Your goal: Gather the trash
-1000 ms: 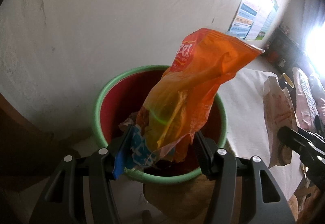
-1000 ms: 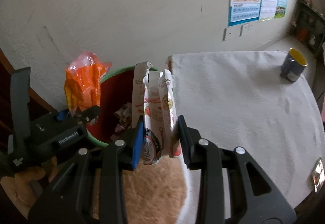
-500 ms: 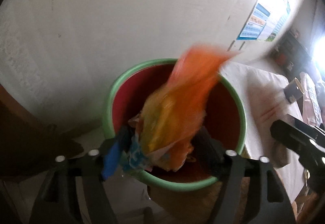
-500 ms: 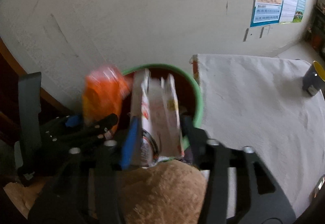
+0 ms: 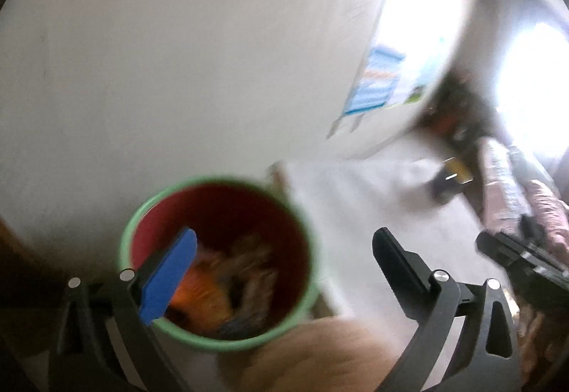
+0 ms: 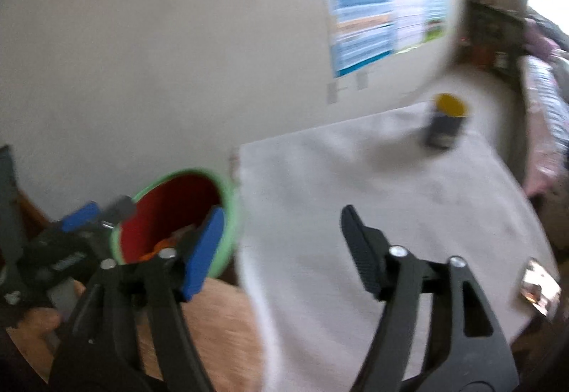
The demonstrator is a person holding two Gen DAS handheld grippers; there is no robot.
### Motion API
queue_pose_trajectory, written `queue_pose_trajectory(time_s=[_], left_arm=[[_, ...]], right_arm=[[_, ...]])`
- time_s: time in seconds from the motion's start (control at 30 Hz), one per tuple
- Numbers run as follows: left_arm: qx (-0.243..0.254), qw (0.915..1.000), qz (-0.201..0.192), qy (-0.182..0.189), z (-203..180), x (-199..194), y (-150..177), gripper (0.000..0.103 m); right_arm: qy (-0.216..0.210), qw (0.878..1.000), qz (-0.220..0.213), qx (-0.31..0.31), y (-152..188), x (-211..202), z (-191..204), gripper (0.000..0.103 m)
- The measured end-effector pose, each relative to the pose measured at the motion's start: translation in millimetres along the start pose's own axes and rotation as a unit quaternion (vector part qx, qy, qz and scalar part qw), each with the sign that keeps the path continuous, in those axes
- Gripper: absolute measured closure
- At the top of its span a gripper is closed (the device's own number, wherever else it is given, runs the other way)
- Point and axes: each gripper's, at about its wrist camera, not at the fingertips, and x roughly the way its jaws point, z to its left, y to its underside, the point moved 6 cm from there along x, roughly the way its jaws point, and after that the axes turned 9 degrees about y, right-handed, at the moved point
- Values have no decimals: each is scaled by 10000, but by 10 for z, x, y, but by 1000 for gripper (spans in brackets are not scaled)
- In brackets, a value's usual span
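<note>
A lived-in home room: plain wall with charts (image 6: pixel 377 19), cloth-covered surface (image 6: pixel 391 200) bearing a mug (image 6: pixel 444 123), bedding (image 5: pixel 526 200) alongside.

Both wrappers have been released: the orange bag (image 5: pixel 199 289) is now seen inside the bin (image 5: pixel 149 210), and both claws, left (image 5: pixel 284 264) and right (image 6: pixel 281 246), are spread empty.

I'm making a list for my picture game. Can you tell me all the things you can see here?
bin: one, green rim, red inside, beside the table's corner
trash: blurred orange and brown pile, inside the bin
table: one, white cloth
cup: one, dark, yellow inside, far side of the table
shiny packet: one, silver, right table edge
posters: blue and white, on the wall
left hand-held gripper: black, open, empty
right hand-held gripper: black, open, empty
</note>
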Motion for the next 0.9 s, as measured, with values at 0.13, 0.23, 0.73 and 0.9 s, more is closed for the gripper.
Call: queue_pose_trajectory(time_s=[0.13,0.23,0.73,0.9], left_arm=[[363,9963,-453,627,-634,-122,-192,8],[692,9900,-932,798,-1060,-245,-321,8],[1277,9785,-1574,372,-1875,-502,-538,8],[1185,9841,-1284,323,-1855,-435,-511,8]], right_arm=[[689,9965,-292,364,-31,-300,-621,27],[1020,9914,-505,647,-32,-505,-988,24],[1350,9778,-992,1256,107,-900,-1627,13],[1324,9773,-1014,1309,124,-917,-1655,13]])
